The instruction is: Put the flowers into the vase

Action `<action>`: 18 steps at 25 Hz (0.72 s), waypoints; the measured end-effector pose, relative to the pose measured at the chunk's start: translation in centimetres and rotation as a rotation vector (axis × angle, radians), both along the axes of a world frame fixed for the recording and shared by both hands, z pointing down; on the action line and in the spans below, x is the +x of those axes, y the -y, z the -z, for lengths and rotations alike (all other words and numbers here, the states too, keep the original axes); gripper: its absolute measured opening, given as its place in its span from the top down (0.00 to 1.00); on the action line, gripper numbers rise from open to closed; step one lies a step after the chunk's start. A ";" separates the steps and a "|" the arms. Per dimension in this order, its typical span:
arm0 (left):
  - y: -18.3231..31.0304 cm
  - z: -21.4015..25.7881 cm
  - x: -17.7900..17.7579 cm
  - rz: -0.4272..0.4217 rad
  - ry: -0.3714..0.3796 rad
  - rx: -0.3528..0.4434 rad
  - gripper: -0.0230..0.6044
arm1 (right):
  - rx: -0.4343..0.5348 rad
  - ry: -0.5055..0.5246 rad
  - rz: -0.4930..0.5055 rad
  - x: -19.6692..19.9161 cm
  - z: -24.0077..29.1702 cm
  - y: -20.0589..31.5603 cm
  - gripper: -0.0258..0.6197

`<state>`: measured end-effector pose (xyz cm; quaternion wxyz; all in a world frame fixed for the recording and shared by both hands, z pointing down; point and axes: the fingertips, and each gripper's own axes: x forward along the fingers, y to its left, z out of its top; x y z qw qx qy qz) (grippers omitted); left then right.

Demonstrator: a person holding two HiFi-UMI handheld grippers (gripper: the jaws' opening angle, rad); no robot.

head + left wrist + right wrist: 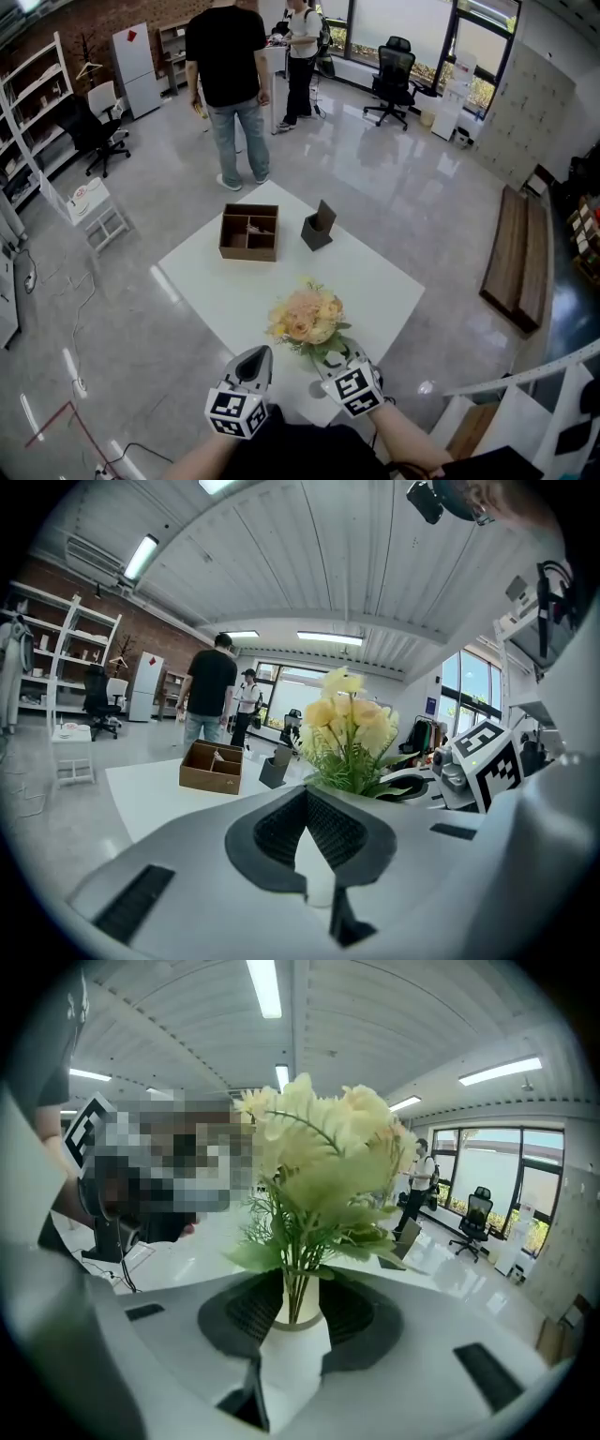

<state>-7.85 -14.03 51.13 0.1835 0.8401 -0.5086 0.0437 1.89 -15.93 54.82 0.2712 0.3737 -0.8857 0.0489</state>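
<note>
As flowers (306, 317) sit in vase (292, 1352), R claw (298, 1309) apart round it, box (249, 246) beyond

No legible text or signs

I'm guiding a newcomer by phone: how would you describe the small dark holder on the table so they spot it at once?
Find the white square table on the glossy floor. On its far side lies an open brown cardboard box; the dark grey holder stands just right of it. It is the only dark, narrow, slant-topped piece there.
</note>
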 end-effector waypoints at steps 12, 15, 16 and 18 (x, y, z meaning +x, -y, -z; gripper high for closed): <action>0.3 -0.1 0.3 -0.003 -0.002 -0.006 0.96 | -0.063 0.017 0.007 0.6 0.3 -0.4 0.71; 0.6 -0.1 0.5 -0.006 -0.002 -0.006 0.96 | -0.068 0.015 0.008 0.7 0.3 -0.3 0.69; 0.7 -0.2 0.6 -0.008 -0.002 -0.006 0.96 | -0.070 0.011 0.010 0.8 0.4 -0.4 0.69; 0.8 -0.3 0.7 -0.010 -0.002 -0.009 0.96 | -0.066 -0.005 0.016 0.9 0.6 -0.7 0.68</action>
